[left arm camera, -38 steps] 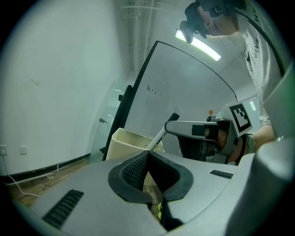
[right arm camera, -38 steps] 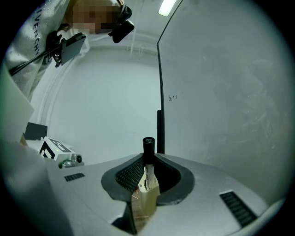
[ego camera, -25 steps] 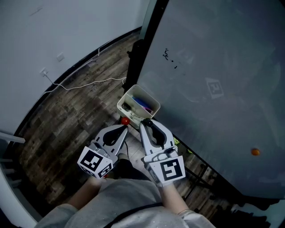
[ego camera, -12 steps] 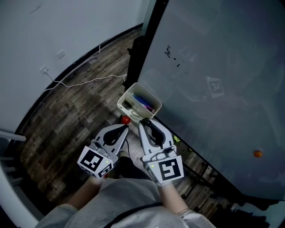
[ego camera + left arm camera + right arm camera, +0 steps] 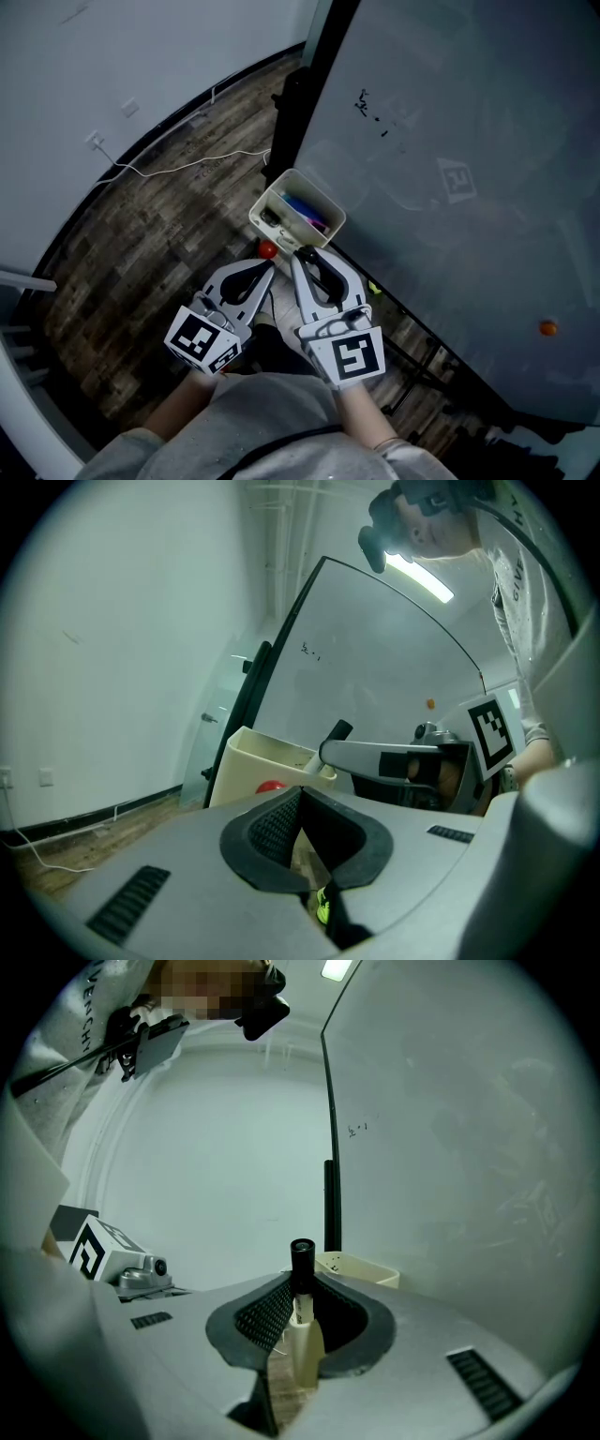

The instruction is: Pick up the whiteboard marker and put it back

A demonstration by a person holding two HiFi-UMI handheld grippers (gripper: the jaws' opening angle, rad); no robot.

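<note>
Little has shifted over the last second: the right gripper (image 5: 301, 1286) stays clamped on the marker (image 5: 302, 1326), bin (image 5: 272, 194) just ahead; left gripper (image 5: 302, 803) closed, empty, so drop-off is still pending

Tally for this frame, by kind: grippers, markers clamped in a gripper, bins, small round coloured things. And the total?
Grippers: 2, the left gripper and the right gripper
Clamped markers: 1, the whiteboard marker in the right gripper
Bins: 1, the cream bin
Small round things: 2, a red ball below the bin and an orange dot on the whiteboard
Total: 6
</note>
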